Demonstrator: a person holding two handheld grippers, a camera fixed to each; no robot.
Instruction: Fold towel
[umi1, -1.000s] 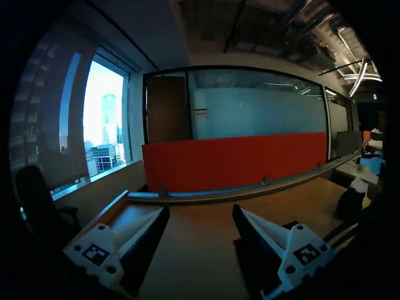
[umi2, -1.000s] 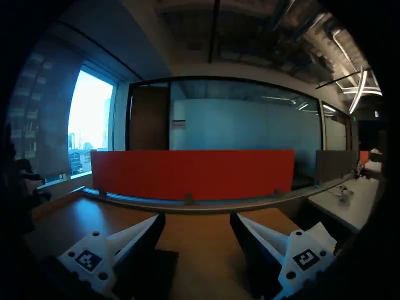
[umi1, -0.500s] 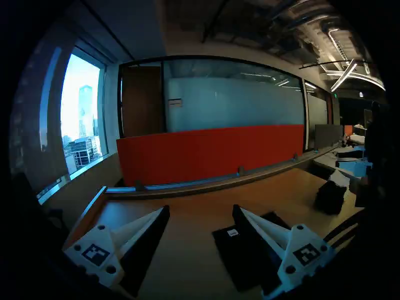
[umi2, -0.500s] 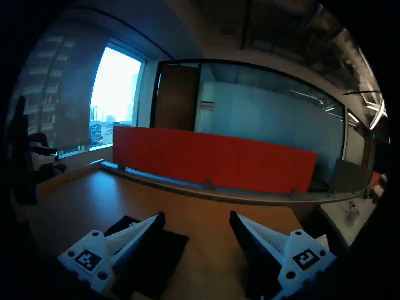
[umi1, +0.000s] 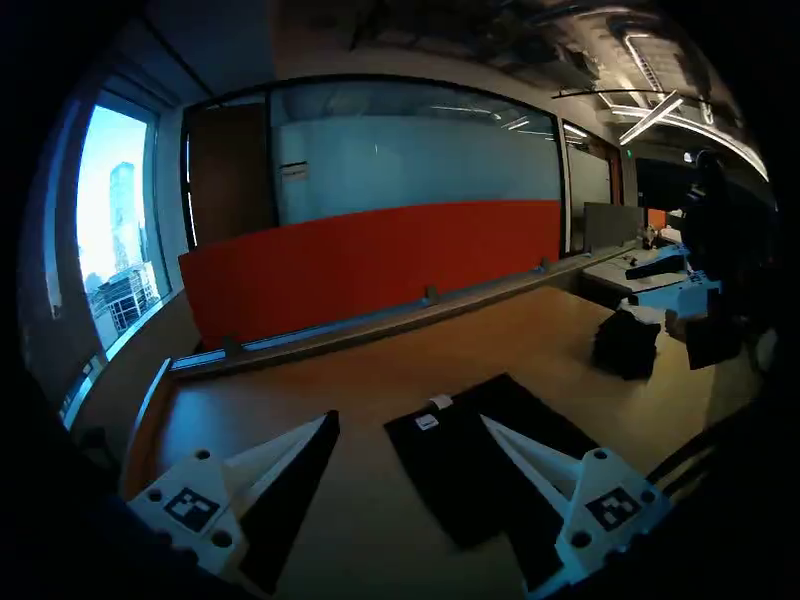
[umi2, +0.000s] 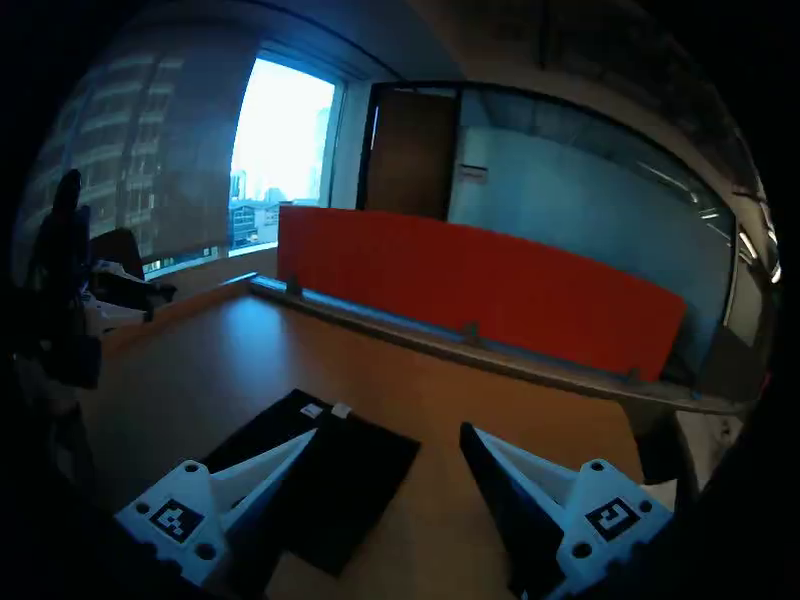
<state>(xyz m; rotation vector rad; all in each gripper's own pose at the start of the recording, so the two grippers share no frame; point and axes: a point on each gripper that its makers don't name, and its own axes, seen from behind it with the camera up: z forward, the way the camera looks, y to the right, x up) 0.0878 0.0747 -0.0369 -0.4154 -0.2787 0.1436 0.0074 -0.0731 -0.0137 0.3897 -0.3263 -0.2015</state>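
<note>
On the desk (umi1: 400, 375) a black towel (umi1: 470, 450) lies flat; left gripper (umi1: 405, 450) and right gripper (umi2: 390, 465) hover, jaws wide apart, empty.

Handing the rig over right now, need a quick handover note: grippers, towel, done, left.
Left gripper: fingers open, holding nothing, above the table.
Right gripper: fingers open, holding nothing, also above the table.
Towel: dark, lying flat on the table just ahead of both grippers, with its tags at the far edge. A separate dark pile sits farther off, to the right in the left gripper view.
Done: nothing gripped, and the towel looks unfolded.
Left: grasp an edge, fold it over, then flatten.
</note>
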